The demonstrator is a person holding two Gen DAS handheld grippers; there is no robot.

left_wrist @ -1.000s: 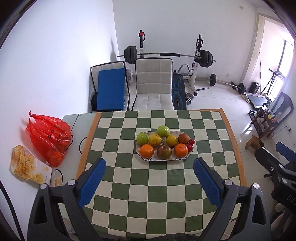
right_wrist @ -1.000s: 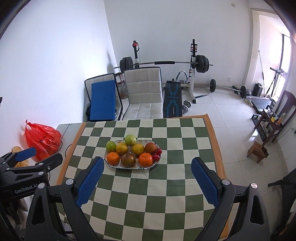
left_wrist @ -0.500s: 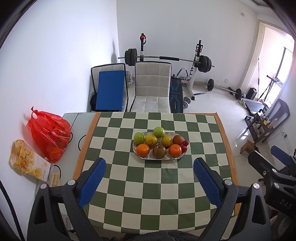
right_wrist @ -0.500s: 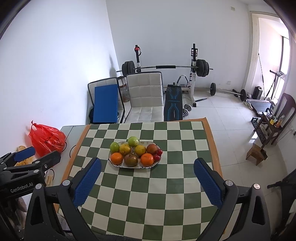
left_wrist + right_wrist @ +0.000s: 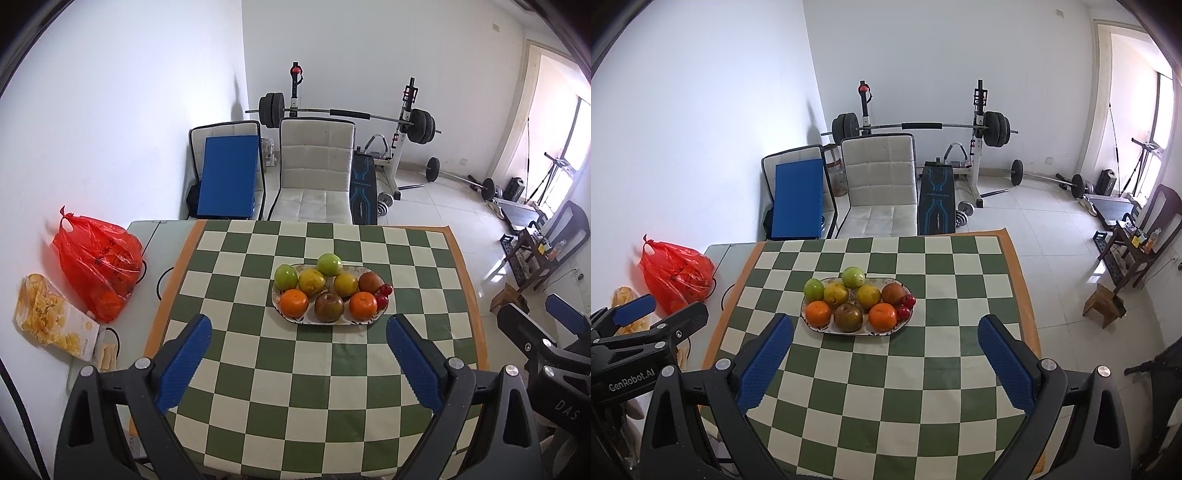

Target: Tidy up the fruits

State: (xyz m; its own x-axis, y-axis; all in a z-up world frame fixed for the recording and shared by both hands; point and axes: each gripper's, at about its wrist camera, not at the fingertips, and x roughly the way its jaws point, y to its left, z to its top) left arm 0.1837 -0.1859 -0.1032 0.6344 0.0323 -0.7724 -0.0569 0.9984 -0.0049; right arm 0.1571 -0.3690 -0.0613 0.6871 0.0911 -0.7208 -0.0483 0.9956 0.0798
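Observation:
An oval white plate (image 5: pixel 291 318) (image 5: pixel 827 330) sits mid-table on a green-and-white checkered cloth (image 5: pixel 314 373) (image 5: pixel 886 376). It holds two green apples (image 5: pixel 285 277) (image 5: pixel 814 289), two yellow fruits (image 5: pixel 312 281), two oranges (image 5: pixel 293 302) (image 5: pixel 882 316), two brown fruits (image 5: pixel 328 307) and small red ones (image 5: pixel 382 301). My left gripper (image 5: pixel 299 332) and right gripper (image 5: pixel 885 330) are both open and empty, held above the near part of the table, well short of the plate. The left gripper also shows in the right wrist view (image 5: pixel 646 325).
A red plastic bag (image 5: pixel 96 262) (image 5: pixel 677 275) and a packet of chips (image 5: pixel 51 317) lie on the bare tabletop left of the cloth. A white chair (image 5: pixel 314 173) stands behind the table. Gym equipment (image 5: pixel 343 118) lines the back wall.
Both grippers have drawn back and up from the table, so the plate looks smaller and more of the room shows. Both stay open. The fruits have not moved.

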